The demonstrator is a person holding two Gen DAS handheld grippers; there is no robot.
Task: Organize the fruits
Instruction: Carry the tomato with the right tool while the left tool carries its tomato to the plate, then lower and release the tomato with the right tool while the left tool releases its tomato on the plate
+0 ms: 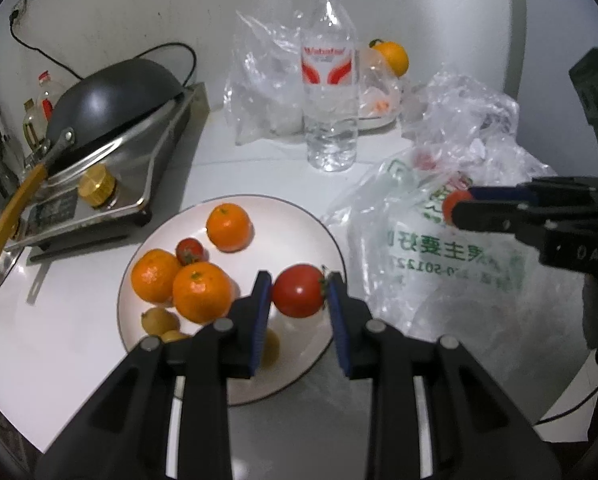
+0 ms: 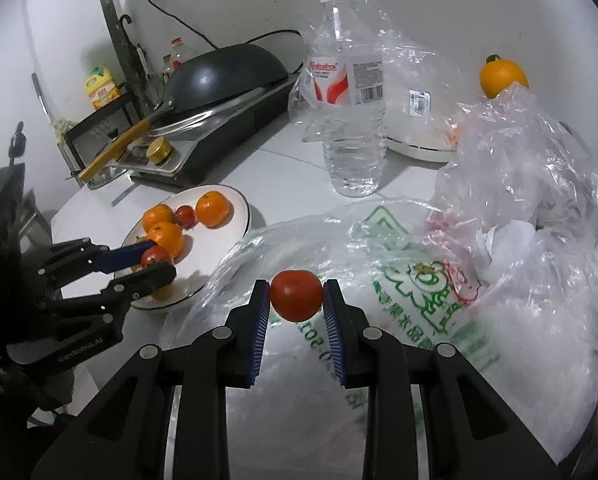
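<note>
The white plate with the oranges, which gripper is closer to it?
Left. The left gripper holds a tomato right over the white plate. The right gripper is off beside it, over the plastic bag.

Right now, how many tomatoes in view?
3: one tomato in the left gripper over the plate, one in the right gripper over the printed bag, one small tomato among the oranges. More may be hidden in bags.

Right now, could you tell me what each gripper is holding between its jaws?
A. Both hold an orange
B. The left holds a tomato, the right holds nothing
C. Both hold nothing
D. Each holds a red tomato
D: the left gripper is shut on a tomato above the white plate, and the right gripper is shut on another tomato over the printed plastic bag.
</note>
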